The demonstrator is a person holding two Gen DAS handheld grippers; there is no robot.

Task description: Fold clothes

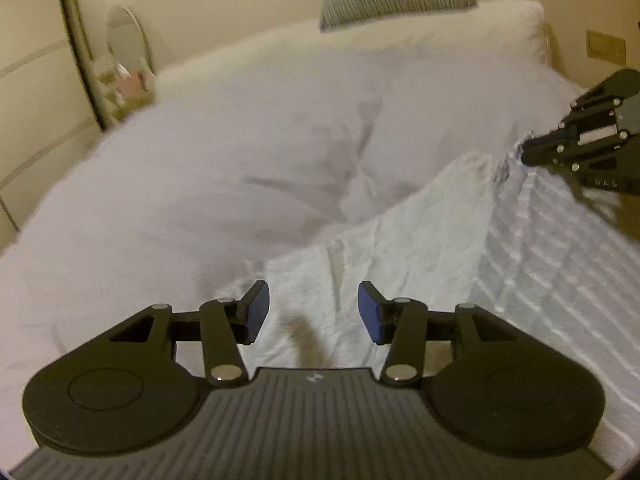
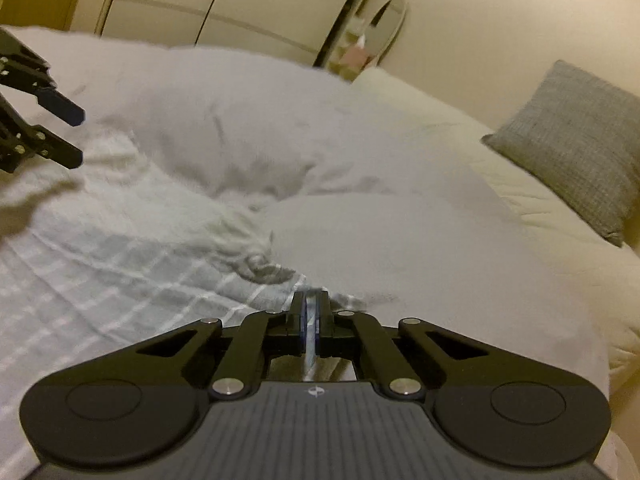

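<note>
While the right gripper [image 2: 310, 320] pinches an edge of the white waffle-textured cloth [image 1: 420, 240] lying on the bed's rumpled white duvet [image 1: 224, 152], the left gripper [image 1: 314, 312] hovers over it, jaws apart, with a grey pillow [image 2: 572, 140] and oval mirror [image 1: 128, 38] beyond.

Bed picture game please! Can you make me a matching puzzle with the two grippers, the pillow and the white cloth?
Things:
1. left gripper
2. right gripper
3. grey pillow
4. white cloth

States:
A. leaning at the head of the bed
B. open, holding nothing
C. spread on the bed, one edge pinched
D. shut on the cloth

Pairs: 1-B, 2-D, 3-A, 4-C
</note>
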